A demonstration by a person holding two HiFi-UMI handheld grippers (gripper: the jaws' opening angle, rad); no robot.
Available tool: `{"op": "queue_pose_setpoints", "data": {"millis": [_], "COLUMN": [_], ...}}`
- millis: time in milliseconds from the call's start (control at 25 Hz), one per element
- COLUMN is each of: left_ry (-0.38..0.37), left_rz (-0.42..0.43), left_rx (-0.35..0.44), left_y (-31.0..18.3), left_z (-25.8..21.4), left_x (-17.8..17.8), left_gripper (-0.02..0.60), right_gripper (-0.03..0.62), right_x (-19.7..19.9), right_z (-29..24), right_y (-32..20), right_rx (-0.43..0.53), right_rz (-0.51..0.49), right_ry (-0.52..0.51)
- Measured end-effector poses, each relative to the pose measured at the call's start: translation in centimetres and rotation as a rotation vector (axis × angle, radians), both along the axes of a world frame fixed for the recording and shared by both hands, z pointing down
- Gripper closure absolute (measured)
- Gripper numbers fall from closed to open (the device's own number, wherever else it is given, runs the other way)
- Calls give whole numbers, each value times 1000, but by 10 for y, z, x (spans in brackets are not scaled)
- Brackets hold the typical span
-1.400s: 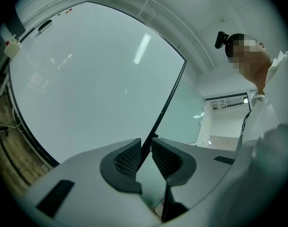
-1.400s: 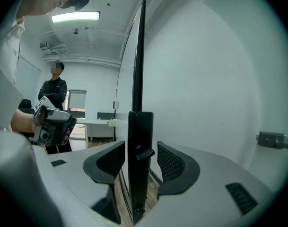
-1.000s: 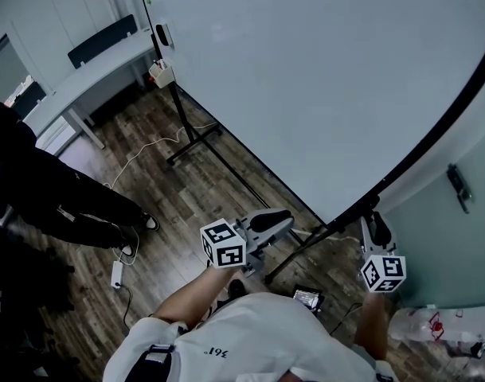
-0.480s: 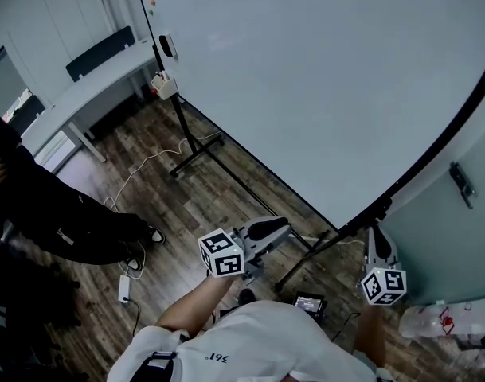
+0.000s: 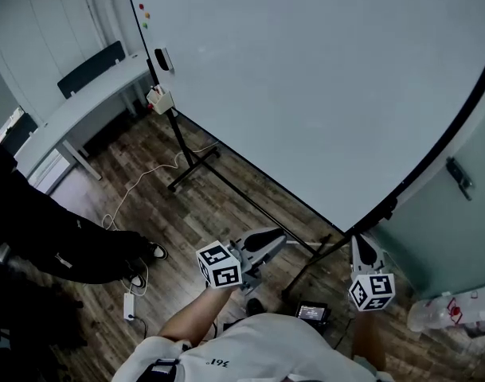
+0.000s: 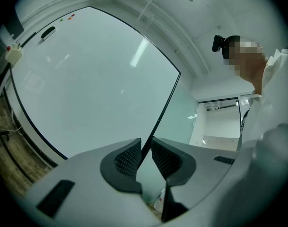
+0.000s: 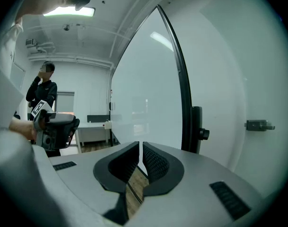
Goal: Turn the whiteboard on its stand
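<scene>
Head view: a large whiteboard (image 5: 306,78) fills the upper right, mounted on its black stand (image 5: 190,153) over a wooden floor (image 5: 186,205). The left gripper (image 5: 267,239) hangs below the board's lower edge. The right gripper (image 5: 360,249) is near the board's lower right corner.

Left gripper view: the left gripper (image 6: 144,148) has its jaws slightly parted and empty, with the whiteboard (image 6: 96,79) beyond.

Right gripper view: the right gripper (image 7: 140,150) has just been closing its jaws. They are now clenched on nothing, and the whiteboard (image 7: 144,93) stands edge-on ahead.

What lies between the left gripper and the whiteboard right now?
In the head view, only wood floor and the stand's thin black floor bar show in the gap between the left gripper and the whiteboard; they are not touching.
</scene>
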State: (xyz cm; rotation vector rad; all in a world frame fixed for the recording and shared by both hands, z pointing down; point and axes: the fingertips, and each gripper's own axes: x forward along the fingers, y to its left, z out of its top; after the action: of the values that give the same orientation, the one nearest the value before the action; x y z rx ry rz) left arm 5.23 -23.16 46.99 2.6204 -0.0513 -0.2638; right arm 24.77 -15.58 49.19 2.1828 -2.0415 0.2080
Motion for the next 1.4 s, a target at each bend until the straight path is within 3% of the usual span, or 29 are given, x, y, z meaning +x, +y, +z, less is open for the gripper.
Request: {"op": "queue_pose_setpoints", "data": {"millis": [680, 960, 1400], "left_ry": [-8, -2, -25], "left_rz": [-54, -55, -79], "left_rx": [-21, -15, 19], "left_y": [49, 84, 123], "left_z": [3, -2, -6], "left_x": [-9, 9, 11], "left_gripper": [526, 572, 574], "right_gripper": [551, 551, 551], "right_x": [-39, -36, -36], "right_z": [7, 5, 4], "right_y": [26, 49, 74], "right_rx": [-38, -31, -28], "right_rz": [-125, -166, -197], "right_ry": [2, -6, -16]}}
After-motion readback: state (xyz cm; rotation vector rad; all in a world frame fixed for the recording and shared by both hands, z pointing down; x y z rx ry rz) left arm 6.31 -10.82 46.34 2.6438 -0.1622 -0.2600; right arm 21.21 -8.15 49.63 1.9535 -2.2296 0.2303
